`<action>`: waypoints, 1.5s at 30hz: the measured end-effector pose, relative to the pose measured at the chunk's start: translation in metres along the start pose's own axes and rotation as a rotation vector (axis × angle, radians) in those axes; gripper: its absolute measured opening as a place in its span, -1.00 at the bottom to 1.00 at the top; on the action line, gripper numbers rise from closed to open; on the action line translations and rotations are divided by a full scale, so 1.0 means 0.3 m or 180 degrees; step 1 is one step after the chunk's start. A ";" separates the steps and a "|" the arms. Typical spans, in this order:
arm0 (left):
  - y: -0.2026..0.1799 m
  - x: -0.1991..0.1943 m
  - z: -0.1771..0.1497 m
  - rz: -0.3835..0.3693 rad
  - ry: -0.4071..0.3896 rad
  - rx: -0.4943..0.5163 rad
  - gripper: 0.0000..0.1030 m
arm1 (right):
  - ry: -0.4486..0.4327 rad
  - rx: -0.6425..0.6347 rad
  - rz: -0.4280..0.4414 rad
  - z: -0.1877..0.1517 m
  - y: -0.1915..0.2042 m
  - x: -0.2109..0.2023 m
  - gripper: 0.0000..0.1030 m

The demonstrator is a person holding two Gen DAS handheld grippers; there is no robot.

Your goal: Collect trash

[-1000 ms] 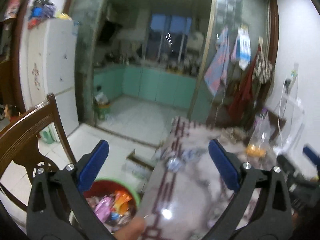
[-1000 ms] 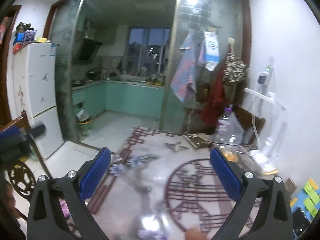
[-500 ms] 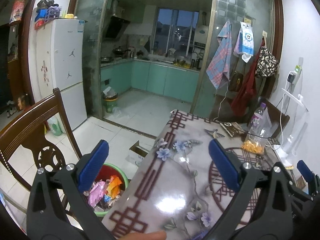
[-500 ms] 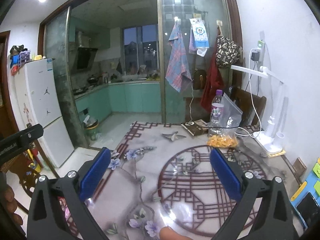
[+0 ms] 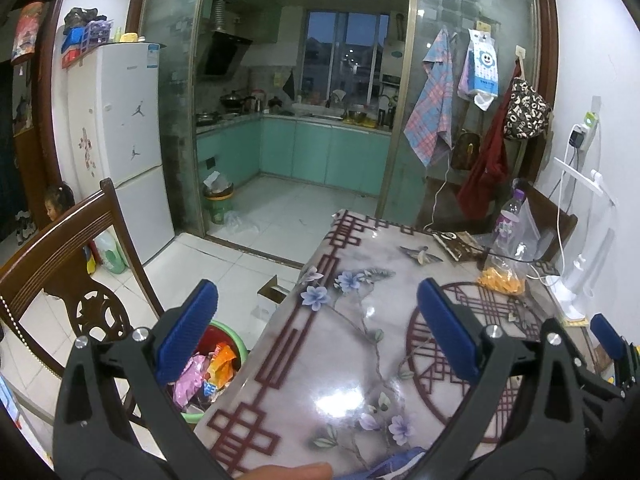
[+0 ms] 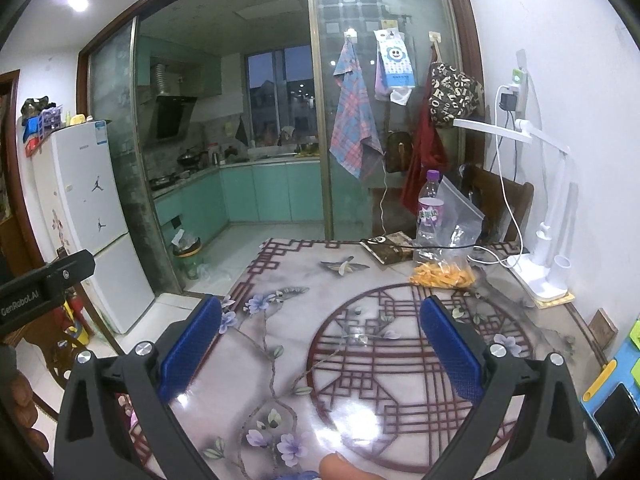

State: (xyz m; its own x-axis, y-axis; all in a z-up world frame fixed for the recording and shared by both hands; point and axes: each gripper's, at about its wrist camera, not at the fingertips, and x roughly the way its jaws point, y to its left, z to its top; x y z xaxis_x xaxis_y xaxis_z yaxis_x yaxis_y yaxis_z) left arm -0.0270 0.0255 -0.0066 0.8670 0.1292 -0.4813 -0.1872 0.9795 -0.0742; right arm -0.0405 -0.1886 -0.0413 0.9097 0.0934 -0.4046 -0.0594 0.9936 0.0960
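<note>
A green-rimmed red trash bin full of colourful wrappers stands on the floor at the table's left edge, in the left wrist view. My left gripper is open and empty, held above the table's near left edge. My right gripper is open and empty, held above the patterned table. On the table's far side lie a clear plastic bag with orange snacks, a purple-capped bottle and a dark packet. The bag also shows in the left wrist view.
A wooden chair stands left of the bin. A cardboard box lies on the floor. A white desk lamp with cables stands at the table's right. A blue tray sits at the near right. A fridge and kitchen lie beyond.
Both grippers have risen and steadied; the views went from blurred and low to sharp and higher over the table. Both stayed open and empty.
</note>
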 end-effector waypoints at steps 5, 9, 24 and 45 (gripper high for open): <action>-0.016 0.005 0.000 -0.0001 0.0020 0.0020 0.90 | 0.0030 0.0028 0.0002 0.001 -0.010 0.006 0.87; -0.019 0.010 -0.002 0.0008 0.0040 0.0041 0.90 | 0.0055 0.0049 0.0001 0.002 -0.018 0.013 0.87; -0.024 0.022 -0.010 0.0015 0.0063 0.0056 0.90 | 0.0109 0.0031 0.0004 -0.011 -0.020 0.030 0.87; -0.030 0.043 -0.038 -0.0015 0.0138 0.0102 0.90 | 0.0177 0.0040 -0.0003 -0.033 -0.023 0.049 0.87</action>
State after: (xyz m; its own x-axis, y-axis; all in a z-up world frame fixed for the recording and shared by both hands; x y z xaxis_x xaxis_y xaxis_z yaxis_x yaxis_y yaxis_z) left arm -0.0194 0.0166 -0.0221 0.8468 0.1184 -0.5185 -0.1676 0.9846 -0.0489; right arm -0.0307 -0.1934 -0.0568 0.8856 0.0961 -0.4545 -0.0529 0.9929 0.1068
